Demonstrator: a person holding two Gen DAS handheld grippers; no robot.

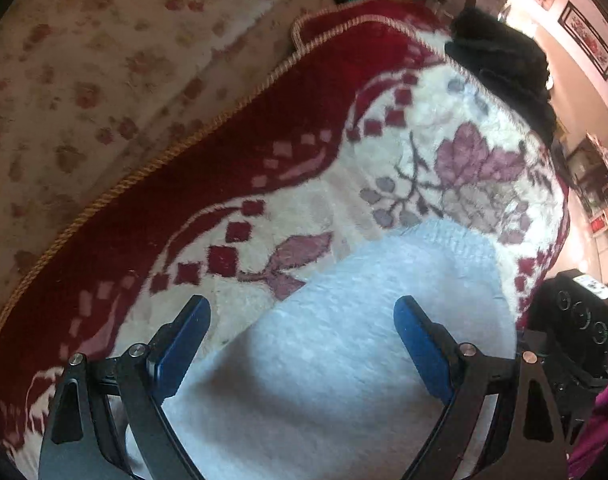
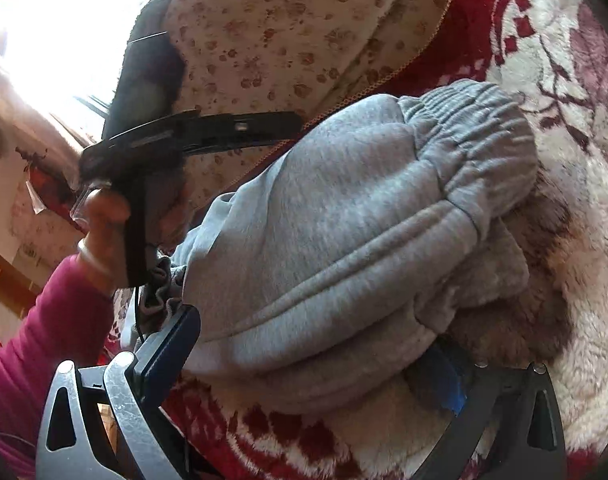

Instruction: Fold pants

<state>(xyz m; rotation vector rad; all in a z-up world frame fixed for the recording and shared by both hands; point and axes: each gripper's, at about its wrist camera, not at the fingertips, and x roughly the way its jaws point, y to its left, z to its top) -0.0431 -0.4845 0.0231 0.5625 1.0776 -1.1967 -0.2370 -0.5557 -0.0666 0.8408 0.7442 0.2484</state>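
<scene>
- The left gripper (image 1: 302,344) is hanging with its blue fingers (image 1: 184,344) spread wide apart, nothing pinched between them; pale grey cloth is lying beneath the gap, and whether the pads are touching it I cannot tell.
- The right gripper (image 2: 320,356) is standing with its fingers on either side of the grey pants (image 2: 344,220). The left-hand blue pad (image 2: 172,344) is showing at the bundle's side and the other pad is half buried under the fabric; whether they are actually pressing on it I cannot tell.
- The pants are lying bunched on the red and cream blanket (image 2: 564,240), with the gathered waistband (image 2: 476,128) at the far end of the bundle, turned away from the right gripper.
- From the left wrist view, the pants (image 1: 364,340) are covering the near part of the blanket (image 1: 344,184), while a wide stretch of cream pile is lying bare beyond the cloth's far edge.
- The blanket's corded edge (image 1: 152,164) is running diagonally on the side away from the pants, with floral bedding (image 1: 104,60) past it.
- A dark garment (image 1: 504,68) is sitting at the blanket's far edge, well apart from the pants.
- The person's hand (image 2: 104,220), in a magenta sleeve (image 2: 52,320), is gripping the left tool just beside the bundle.
</scene>
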